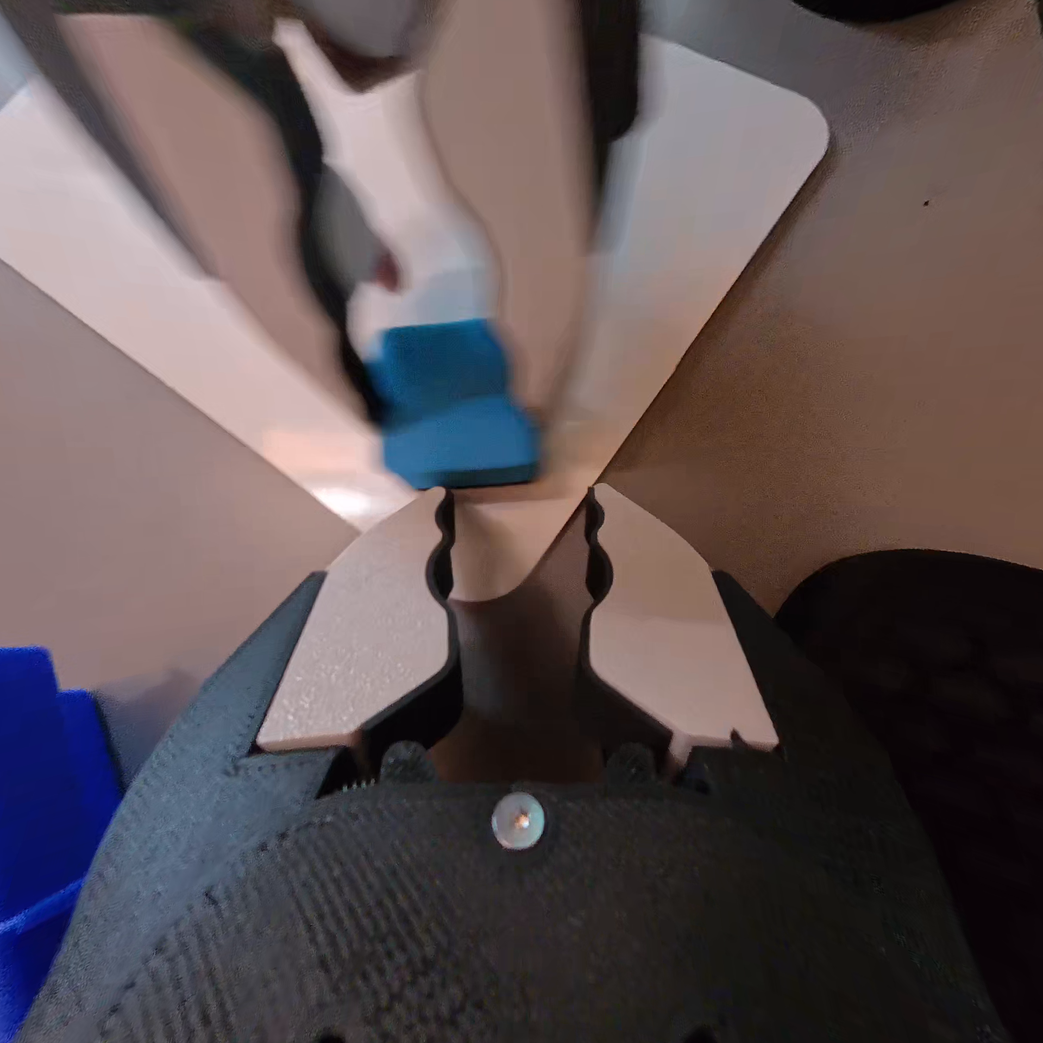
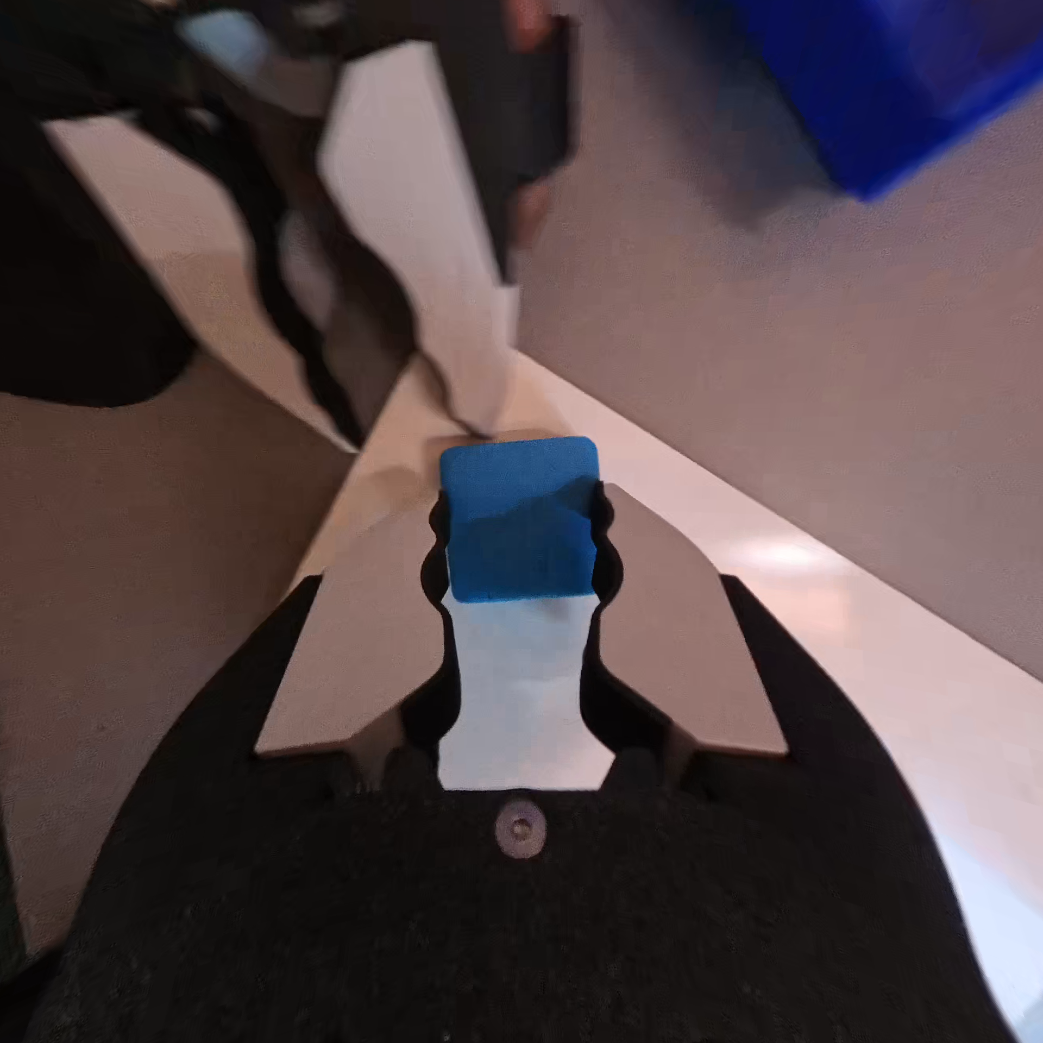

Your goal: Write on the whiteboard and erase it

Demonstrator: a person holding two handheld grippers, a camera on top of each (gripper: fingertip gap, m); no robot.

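R gripper (image 2: 518,496) clamps blue eraser (image 2: 518,525) on whiteboard (image 2: 790,564); L gripper (image 1: 518,496) narrow, empty at board corner. Board could skid w/o hold-down.

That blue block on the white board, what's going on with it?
It's the eraser, gripped between the fingers of the right gripper and pressed on the whiteboard. The left gripper sits open at the board's corner, holding nothing. No writing shows on the visible parts of the board.
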